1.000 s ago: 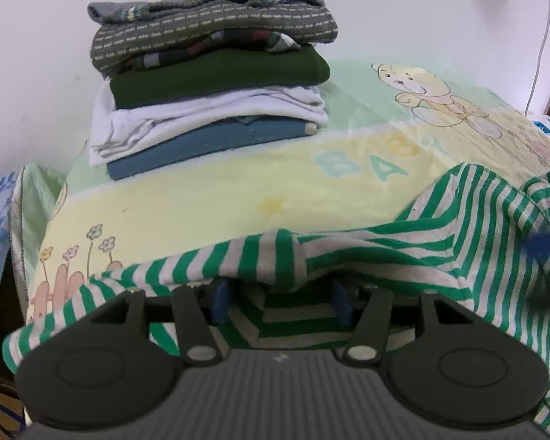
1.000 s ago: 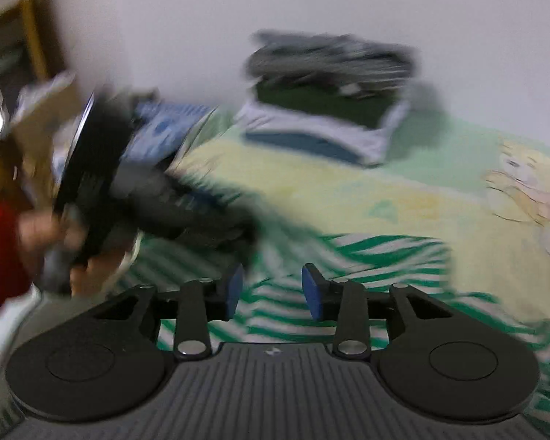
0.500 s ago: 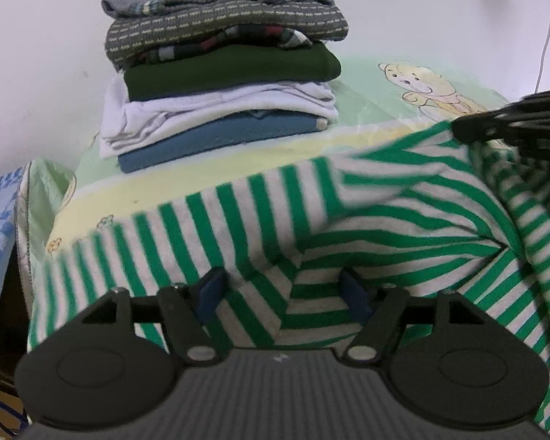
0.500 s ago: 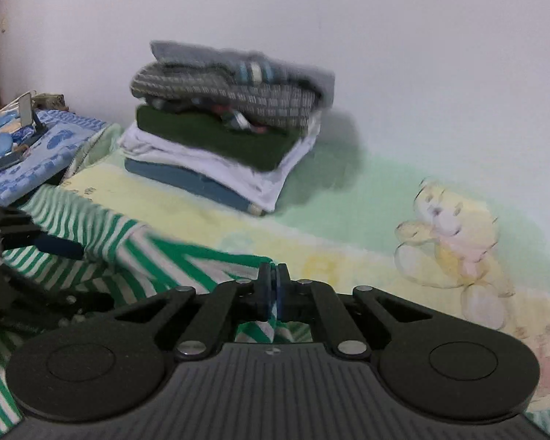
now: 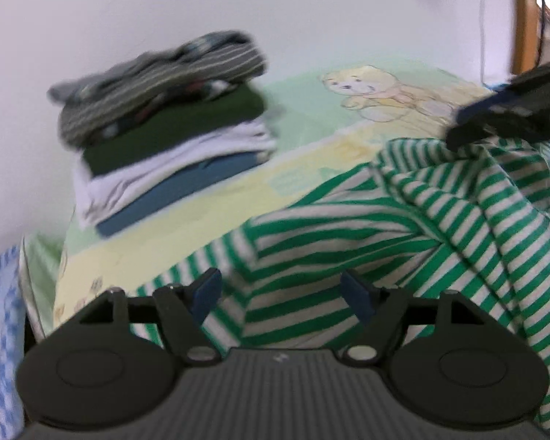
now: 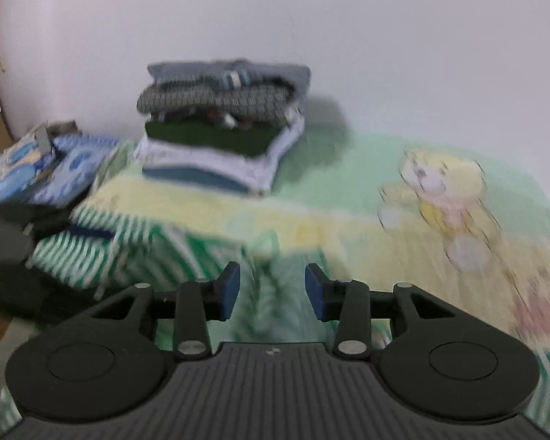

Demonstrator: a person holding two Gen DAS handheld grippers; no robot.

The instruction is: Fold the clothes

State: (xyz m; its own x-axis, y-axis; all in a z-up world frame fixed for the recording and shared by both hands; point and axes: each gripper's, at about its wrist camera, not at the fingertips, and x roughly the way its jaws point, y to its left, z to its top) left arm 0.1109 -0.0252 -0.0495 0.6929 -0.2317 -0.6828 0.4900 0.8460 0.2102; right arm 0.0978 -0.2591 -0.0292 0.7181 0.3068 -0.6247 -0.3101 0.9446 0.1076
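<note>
With the left gripper (image 5: 280,295) open over the green-striped garment (image 5: 366,227) on the bed (image 6: 348,198) and the right gripper (image 6: 272,289) just opened, cloth blurred between its fingers (image 6: 229,288) – the rumpled, unpinned fold could slump apart – neither holds it

No words or numbers could be read. Letters printed on yellow bed sheet (image 5: 216,216) were too blurry to make out.

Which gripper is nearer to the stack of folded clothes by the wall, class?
Left, probably. The left gripper hovers over the green striped shirt on the side where the stack of folded clothes sits; the right gripper is farther along the shirt, toward the printed bear.
</note>
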